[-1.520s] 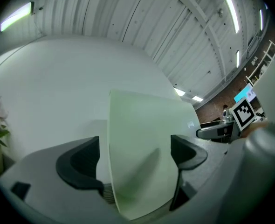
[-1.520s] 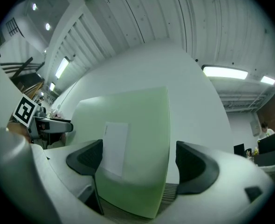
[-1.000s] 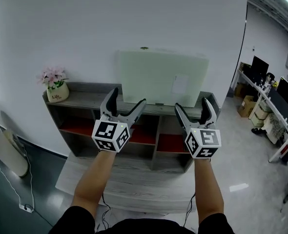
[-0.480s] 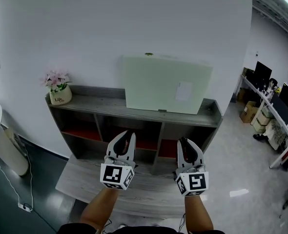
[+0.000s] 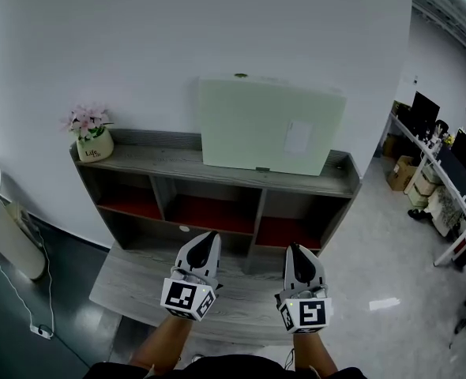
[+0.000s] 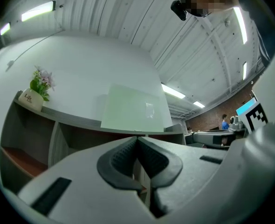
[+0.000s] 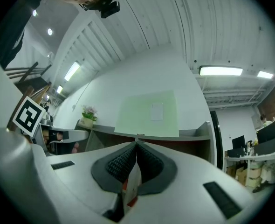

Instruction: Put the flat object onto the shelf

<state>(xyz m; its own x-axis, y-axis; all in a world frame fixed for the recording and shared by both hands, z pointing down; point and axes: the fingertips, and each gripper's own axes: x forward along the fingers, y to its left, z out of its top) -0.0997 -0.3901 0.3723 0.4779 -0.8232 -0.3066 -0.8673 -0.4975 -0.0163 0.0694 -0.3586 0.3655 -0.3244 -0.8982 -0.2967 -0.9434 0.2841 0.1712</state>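
The flat object, a pale green board point(image 5: 268, 125) with a small white label, stands upright on top of the grey shelf point(image 5: 146, 158), leaning against the white wall. Both grippers hang low in front of the shelf, well below the board and apart from it. My left gripper point(image 5: 205, 242) is shut with nothing between its jaws, which have just closed. My right gripper point(image 5: 298, 253) is likewise shut and empty. The board point(image 6: 133, 108) shows beyond the closed left gripper point(image 6: 137, 139) in the left gripper view. In the right gripper view the board point(image 7: 147, 112) rises above the closed right gripper point(image 7: 136, 144).
A pot of pink flowers point(image 5: 91, 136) sits at the shelf's left end. The shelf's compartments have red floors point(image 5: 209, 212). A low grey platform point(image 5: 130, 290) lies before the shelf. A white round stand point(image 5: 0, 219) is at the left, and desks with monitors point(image 5: 446, 160) at the right.
Both grippers have dropped from the shelf top's height to in front of the lower compartments. Their jaws went from wide open to shut, holding nothing. The board has stayed on the shelf.
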